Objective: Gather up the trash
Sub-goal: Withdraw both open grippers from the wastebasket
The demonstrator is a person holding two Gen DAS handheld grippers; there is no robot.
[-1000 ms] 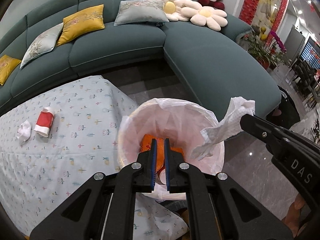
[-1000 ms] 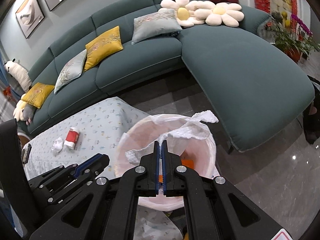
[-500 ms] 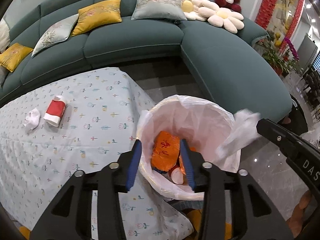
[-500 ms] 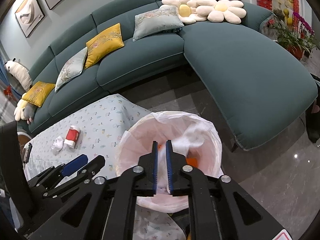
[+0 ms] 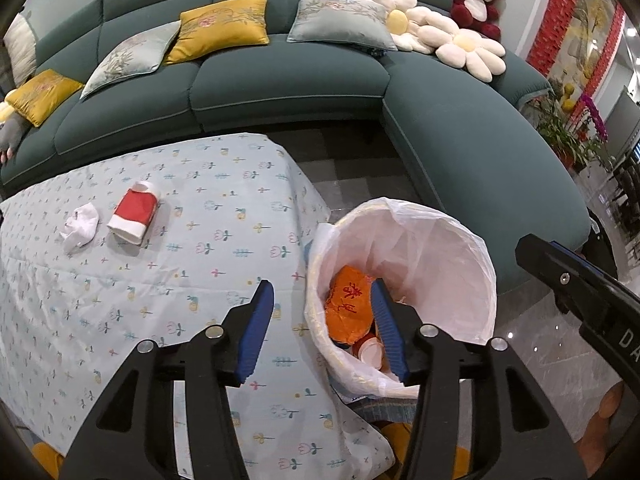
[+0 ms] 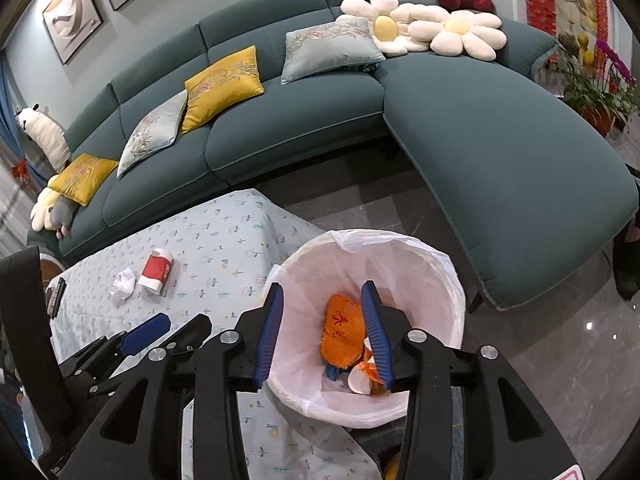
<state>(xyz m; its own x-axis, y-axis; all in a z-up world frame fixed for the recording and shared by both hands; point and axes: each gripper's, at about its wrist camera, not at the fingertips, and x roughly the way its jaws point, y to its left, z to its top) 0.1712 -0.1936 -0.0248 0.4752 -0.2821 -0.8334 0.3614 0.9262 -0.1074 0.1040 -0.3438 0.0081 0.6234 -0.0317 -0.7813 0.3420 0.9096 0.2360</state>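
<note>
Two bits of trash lie ahead and to the left of the left gripper (image 5: 322, 326), whose jaws have just been opening and now stand apart with nothing in them: a red paper cup (image 5: 135, 213) on its side and, just beside it, a white crumpled tissue (image 5: 80, 226), both on the flowered tablecloth (image 5: 208, 248). From the right side, the right gripper (image 6: 322, 334) has also just been opening and hangs empty over the white-lined bin (image 6: 452, 300), where an orange packet (image 6: 342, 330) rests with what may be a small cup. Both leftovers look light and soft, so I would pinch the cup gently across its middle and the tissue at its puffy top.
</note>
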